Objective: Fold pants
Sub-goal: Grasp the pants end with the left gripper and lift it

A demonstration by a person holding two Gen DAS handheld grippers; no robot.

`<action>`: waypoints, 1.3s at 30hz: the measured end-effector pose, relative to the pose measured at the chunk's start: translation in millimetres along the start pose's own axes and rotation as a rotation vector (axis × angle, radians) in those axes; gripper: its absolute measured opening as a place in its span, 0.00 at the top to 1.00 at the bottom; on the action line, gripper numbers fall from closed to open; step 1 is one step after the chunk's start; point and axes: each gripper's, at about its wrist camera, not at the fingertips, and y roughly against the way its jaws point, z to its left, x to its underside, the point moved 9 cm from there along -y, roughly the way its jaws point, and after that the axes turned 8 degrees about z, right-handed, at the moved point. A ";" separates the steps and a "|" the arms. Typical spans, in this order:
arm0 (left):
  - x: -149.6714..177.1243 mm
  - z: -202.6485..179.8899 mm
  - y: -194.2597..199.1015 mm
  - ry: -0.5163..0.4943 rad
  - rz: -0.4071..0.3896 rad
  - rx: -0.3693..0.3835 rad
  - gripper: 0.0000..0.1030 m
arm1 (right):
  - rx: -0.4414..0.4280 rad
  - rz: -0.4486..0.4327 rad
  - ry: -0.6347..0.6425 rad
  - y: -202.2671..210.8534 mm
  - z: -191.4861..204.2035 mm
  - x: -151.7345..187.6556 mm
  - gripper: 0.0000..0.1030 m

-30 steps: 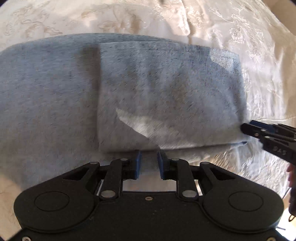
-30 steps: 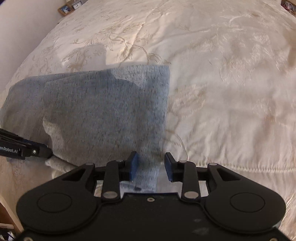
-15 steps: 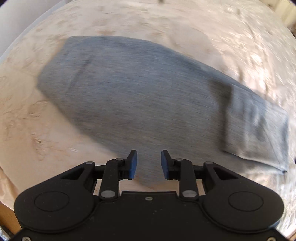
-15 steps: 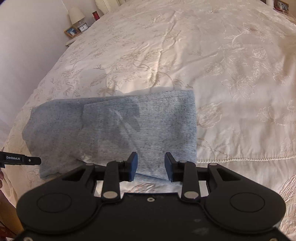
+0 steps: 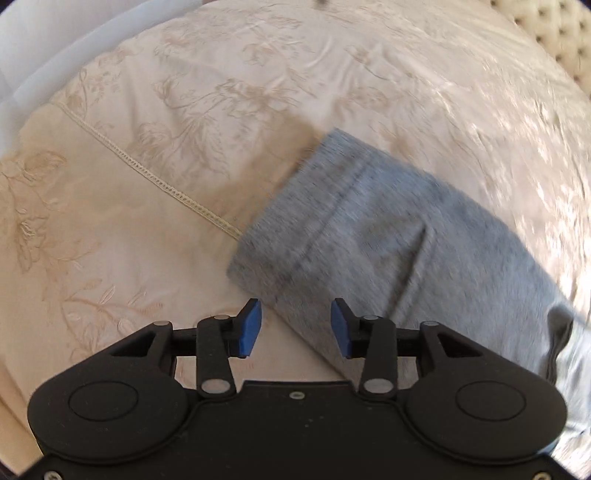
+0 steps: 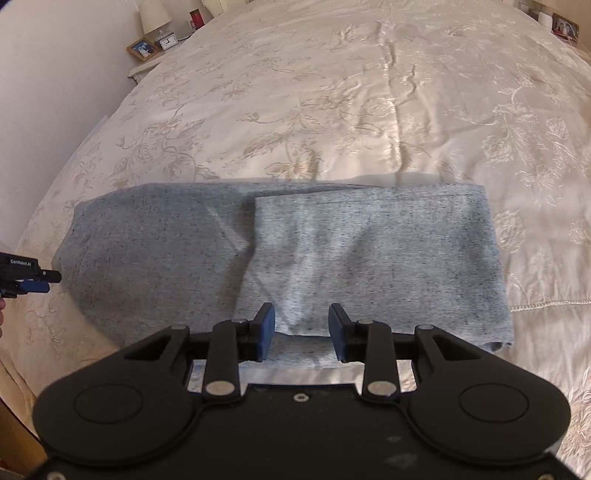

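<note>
Grey marl pants [image 6: 280, 254] lie folded flat on the cream bedspread [image 6: 369, 92], with one layer folded over the right half. My right gripper [image 6: 301, 332] is open and empty just above the pants' near edge. My left gripper [image 5: 295, 328] is open and empty over the near corner of the pants' left end [image 5: 369, 229]; it also shows at the left edge of the right wrist view [image 6: 33, 282], beside that end.
The bedspread has an embroidered flower pattern and a stitched seam [image 5: 155, 177]. A nightstand at the far left holds a lamp [image 6: 153, 14], a framed photo [image 6: 142, 48] and a clock. A tufted headboard [image 5: 554, 33] shows at the left wrist view's top right.
My left gripper swung left along the pants to their left end and opened wider. My right gripper let go of the pants' edge, pulled back and rose.
</note>
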 end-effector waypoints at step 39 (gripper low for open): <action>-24.0 -98.6 60.3 -0.180 -0.231 0.037 0.74 | 0.043 0.031 0.072 -81.7 26.2 -51.5 0.67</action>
